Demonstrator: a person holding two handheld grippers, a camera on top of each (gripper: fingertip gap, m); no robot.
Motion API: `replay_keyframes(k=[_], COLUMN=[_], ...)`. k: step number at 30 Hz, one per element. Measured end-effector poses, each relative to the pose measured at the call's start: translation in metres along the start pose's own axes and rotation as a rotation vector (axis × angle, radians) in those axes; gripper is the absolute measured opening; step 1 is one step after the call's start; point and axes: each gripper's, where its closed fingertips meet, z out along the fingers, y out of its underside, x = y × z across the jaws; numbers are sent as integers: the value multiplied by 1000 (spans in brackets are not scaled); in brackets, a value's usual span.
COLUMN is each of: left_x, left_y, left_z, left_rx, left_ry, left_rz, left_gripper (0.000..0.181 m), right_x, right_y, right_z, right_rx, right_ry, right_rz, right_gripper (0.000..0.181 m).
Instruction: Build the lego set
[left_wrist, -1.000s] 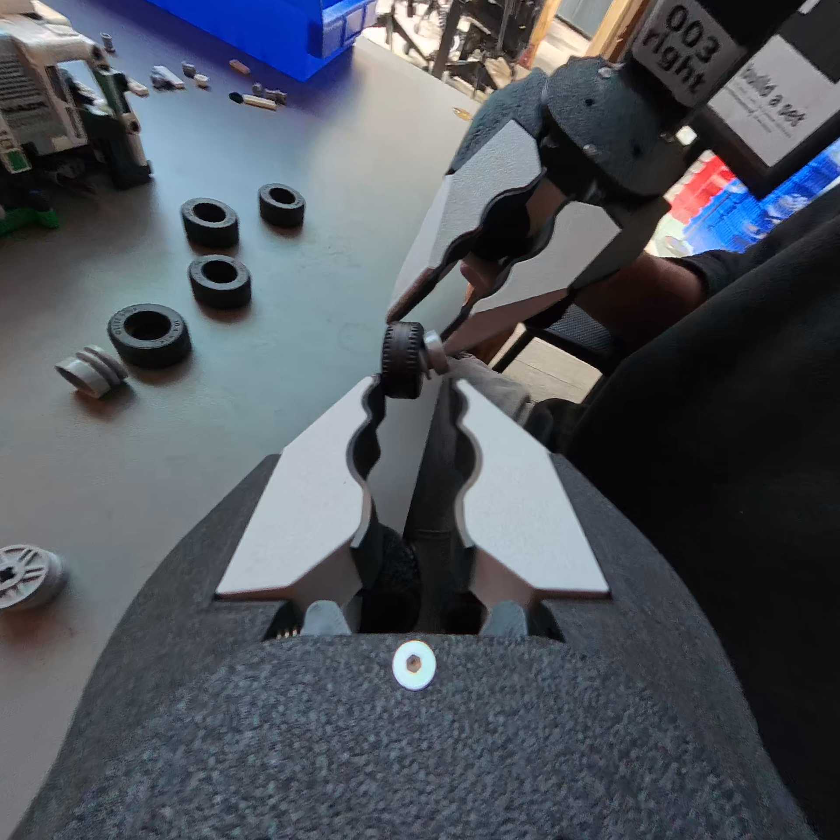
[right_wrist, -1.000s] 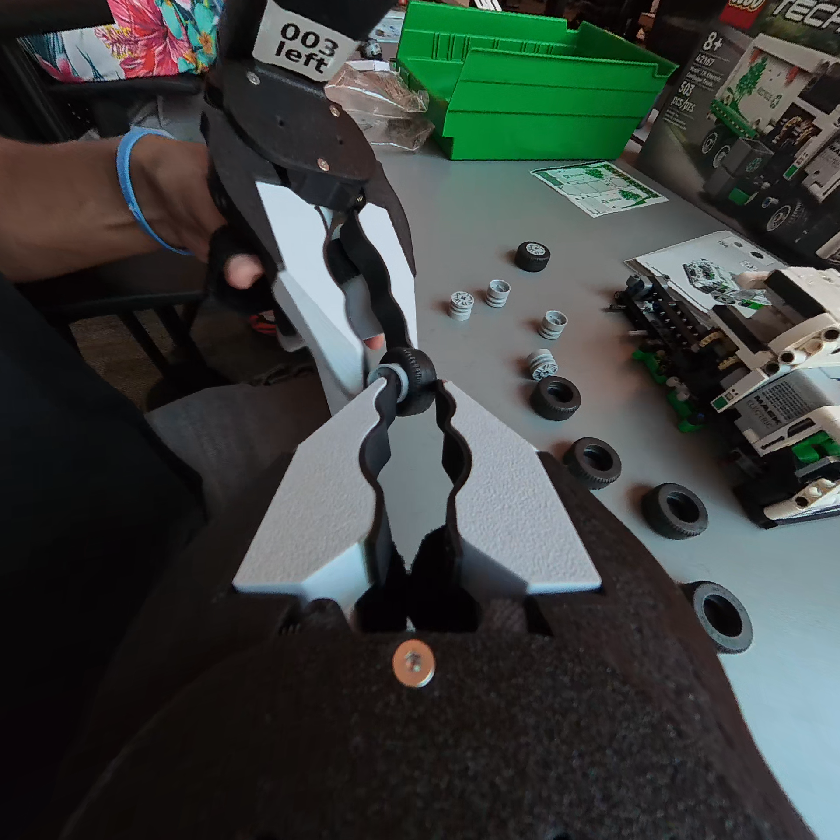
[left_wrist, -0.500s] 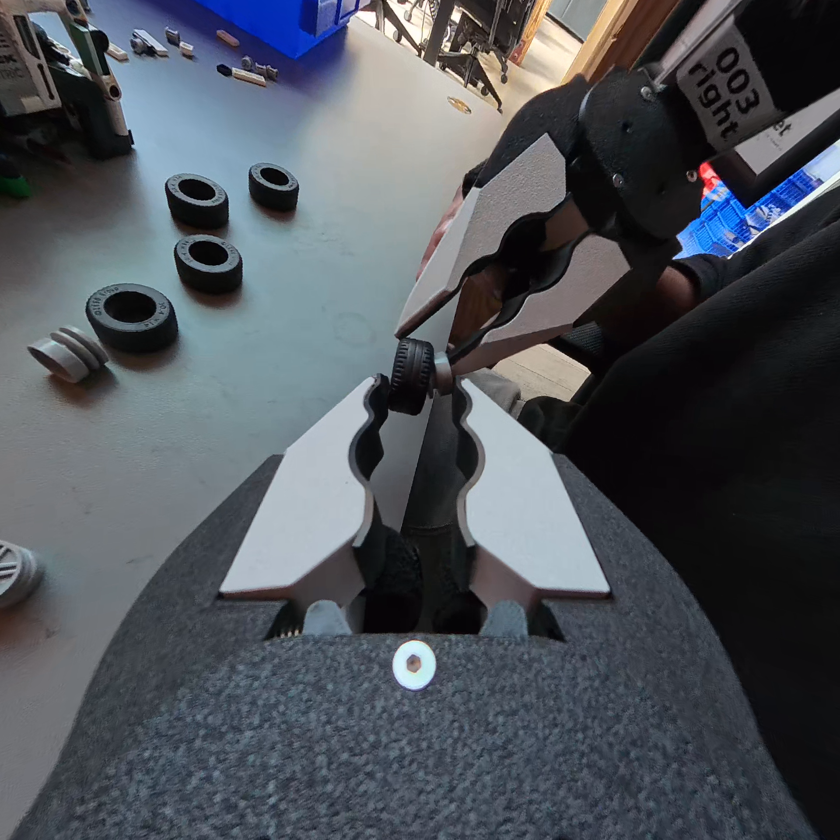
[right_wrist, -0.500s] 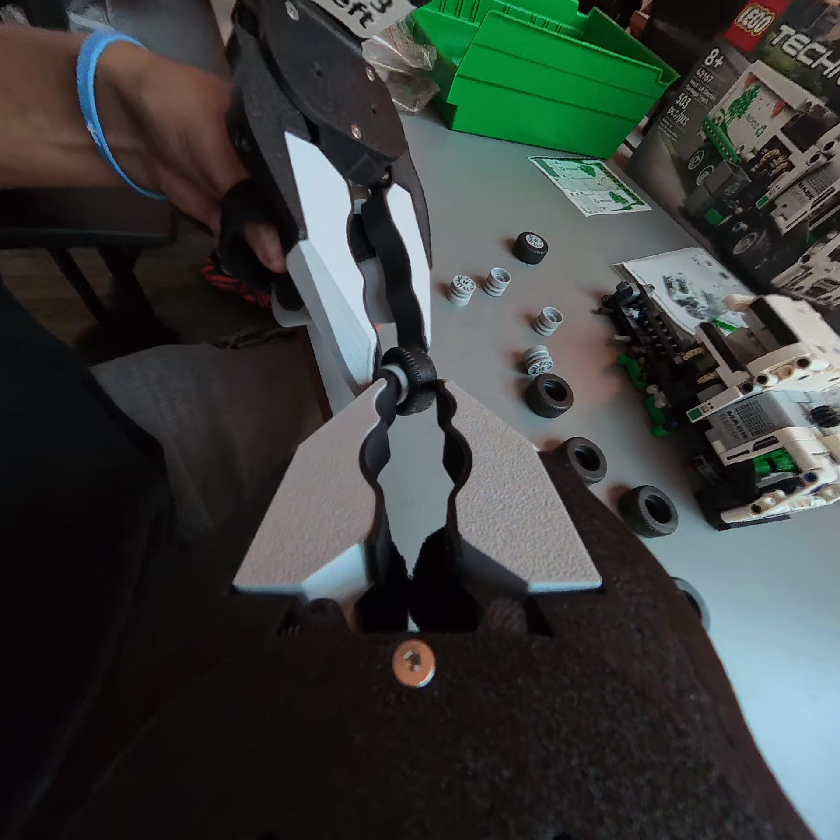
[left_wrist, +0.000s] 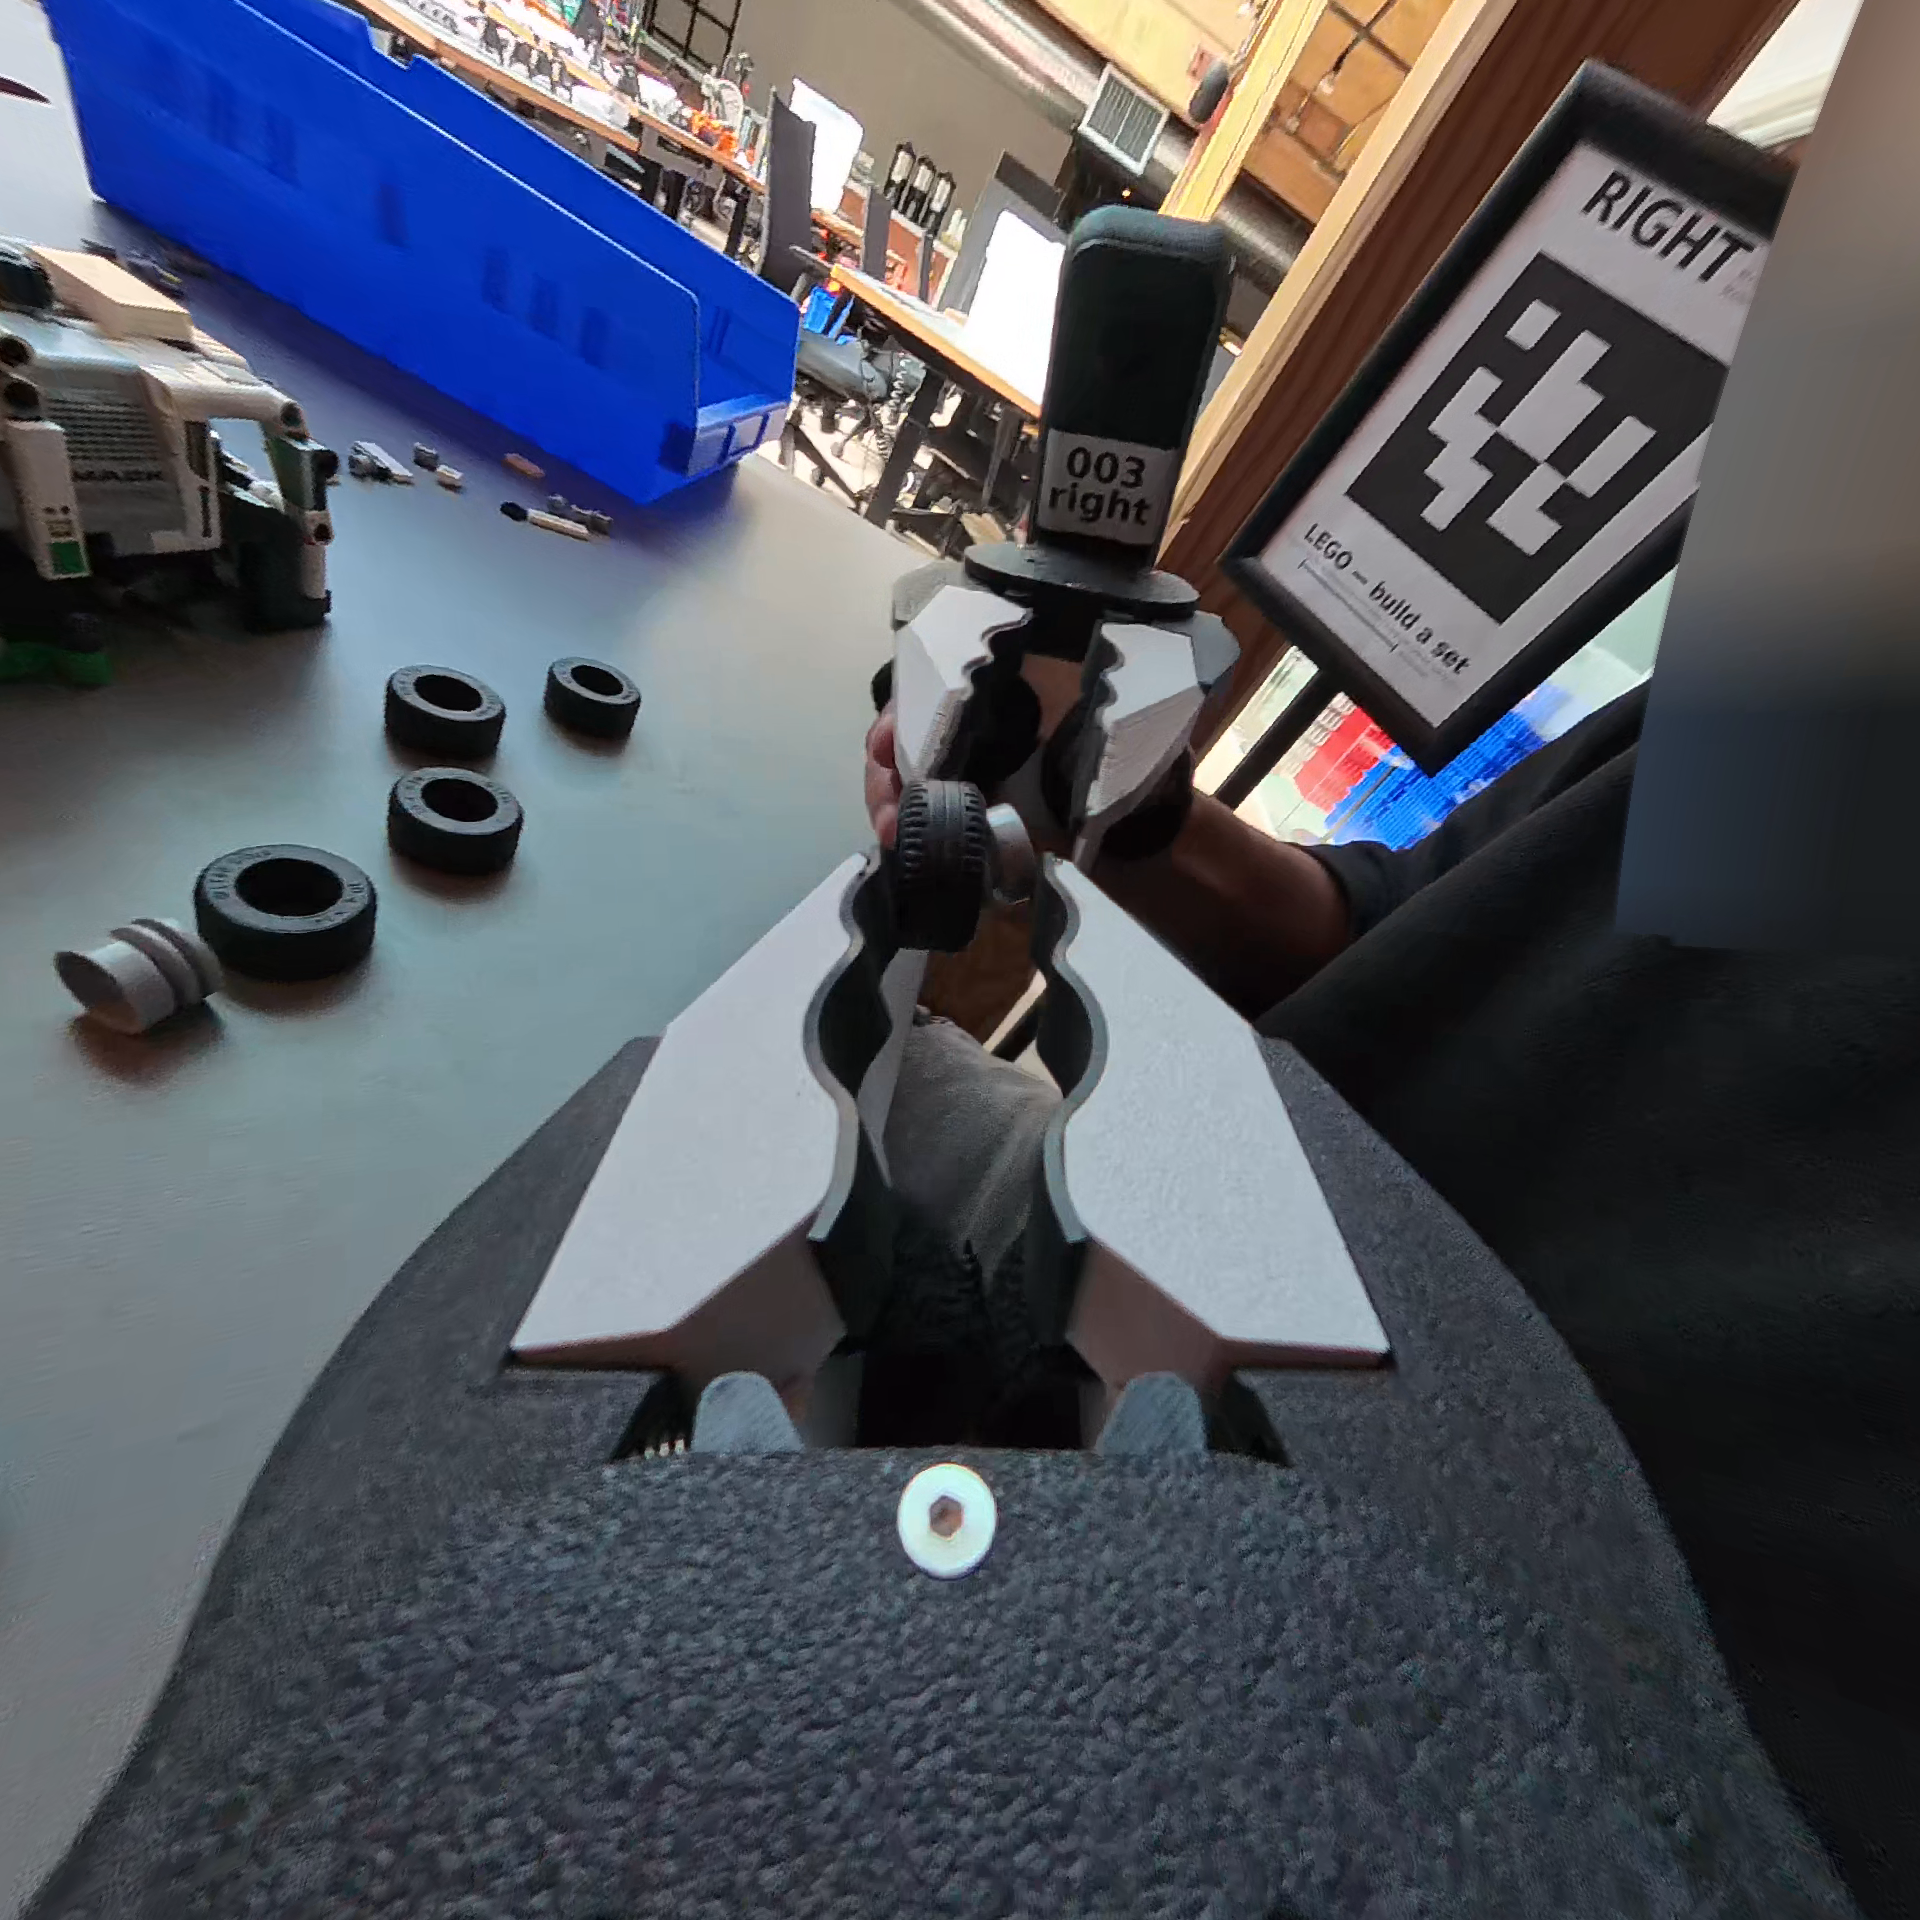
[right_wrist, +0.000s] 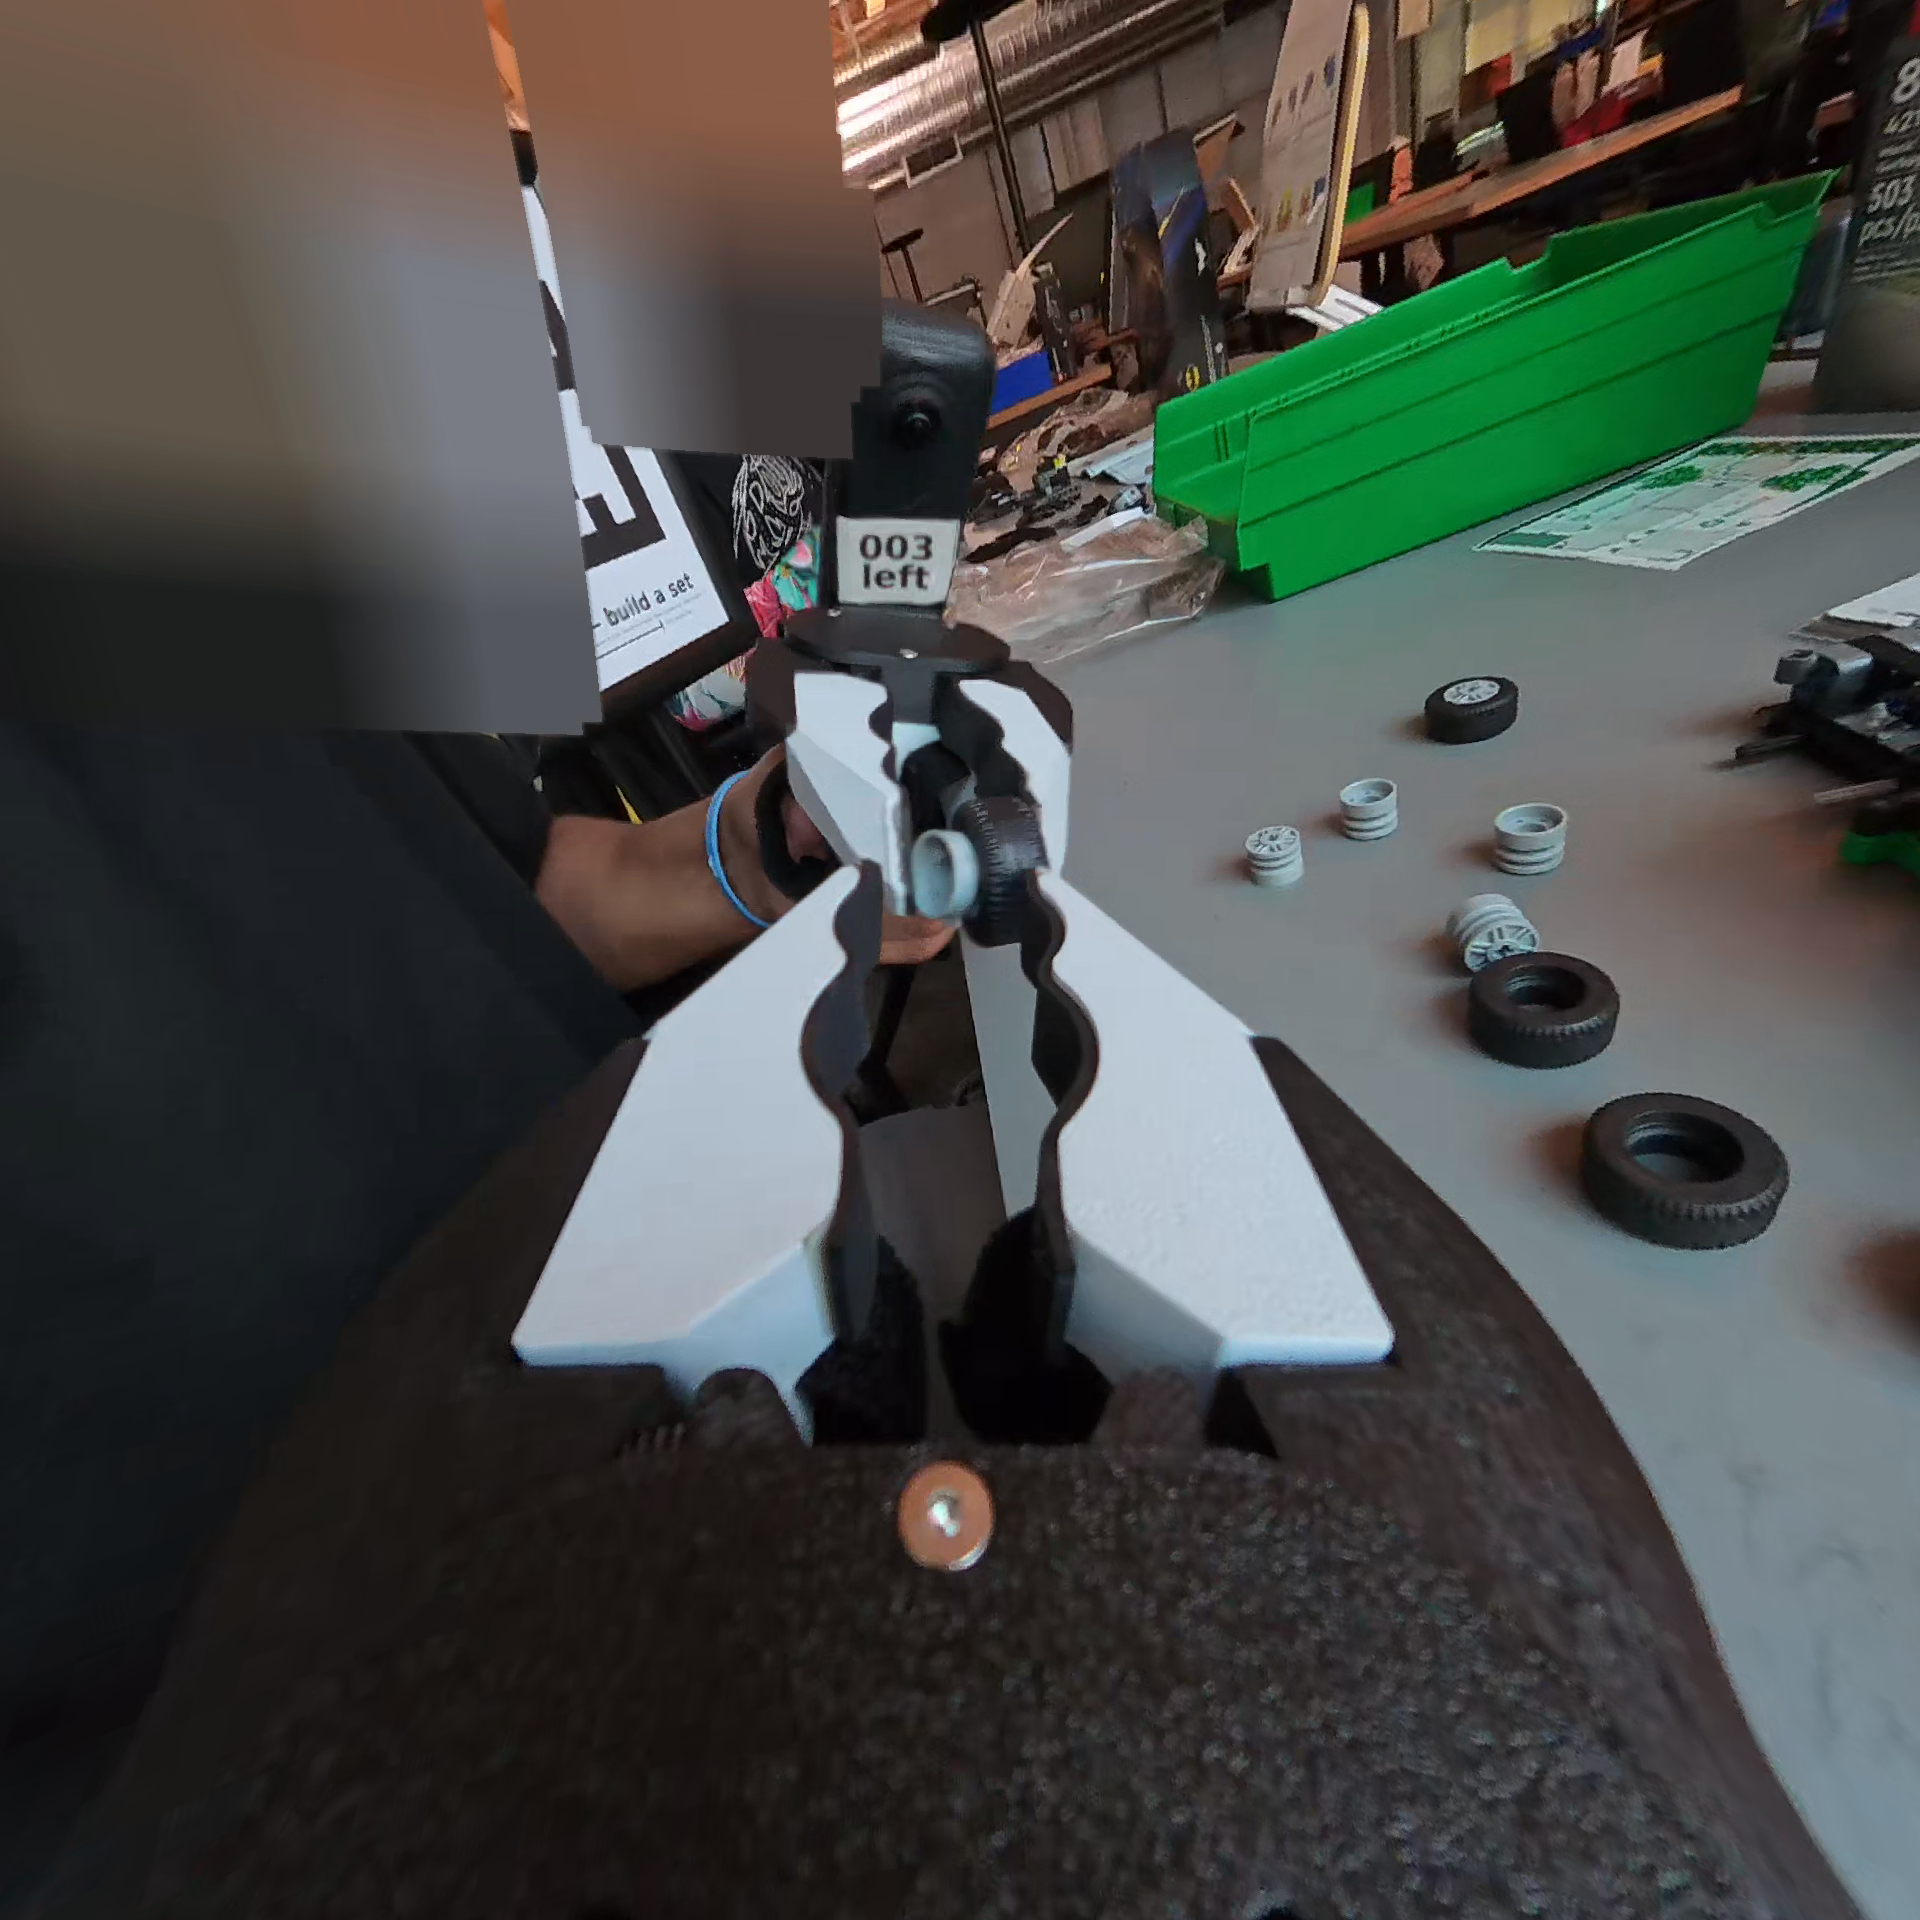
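My left gripper (left_wrist: 956, 878) is shut on a black tyre (left_wrist: 940, 862), seen edge-on at its fingertips. My right gripper (right_wrist: 940, 888) is shut on a grey rim (right_wrist: 940, 873) that is seated partway in that tyre (right_wrist: 1003, 862). The rim (left_wrist: 1010, 844) shows just to the right of the tyre in the left wrist view. The two grippers face each other head-on, tips meeting, off the table's near edge above a person's lap. The half-built white and green truck (left_wrist: 125, 468) stands on the table to the far left.
Several loose black tyres (left_wrist: 286, 911) (right_wrist: 1683, 1169) and grey rims (left_wrist: 135, 971) (right_wrist: 1529, 838) lie on the grey table (left_wrist: 675, 582), with one finished wheel (right_wrist: 1470, 709). A blue bin (left_wrist: 416, 260), a green bin (right_wrist: 1475, 384), a leaflet (right_wrist: 1704, 499) and a framed sign (left_wrist: 1507, 416) stand around.
Both grippers have tilted up and swung to face each other squarely, so more of the room shows. They still hold the tyre and the rim together.
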Motion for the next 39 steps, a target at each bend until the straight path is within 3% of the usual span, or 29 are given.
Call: replay_keyframes(k=[4, 12, 17, 25, 32, 39], left_x=[11, 13, 0, -14, -9, -13], left_y=[0, 3, 7, 6, 17, 20], left_z=[7, 11, 10, 5, 4, 2], left_rx=[11, -6, -63, -159, -215, -251], left_ry=[59, 37, -101, -351, -264, -320], left_rz=[-22, 6, 118, 347, 260, 319], left_gripper=[23, 22, 23, 28, 27, 25], right_x=[1, 0, 10, 19, 13, 15], right_y=[1, 6, 11, 17, 23, 25], right_z=[1, 0, 0, 1, 4, 5], right_rx=[9, 2, -48, -69, -99, -102], right_ry=[-6, -14, 109, 180, 154, 171], right_rz=[-2, 50, -28, -74, -113, -100], right_gripper=[25, 19, 19, 18, 18, 19])
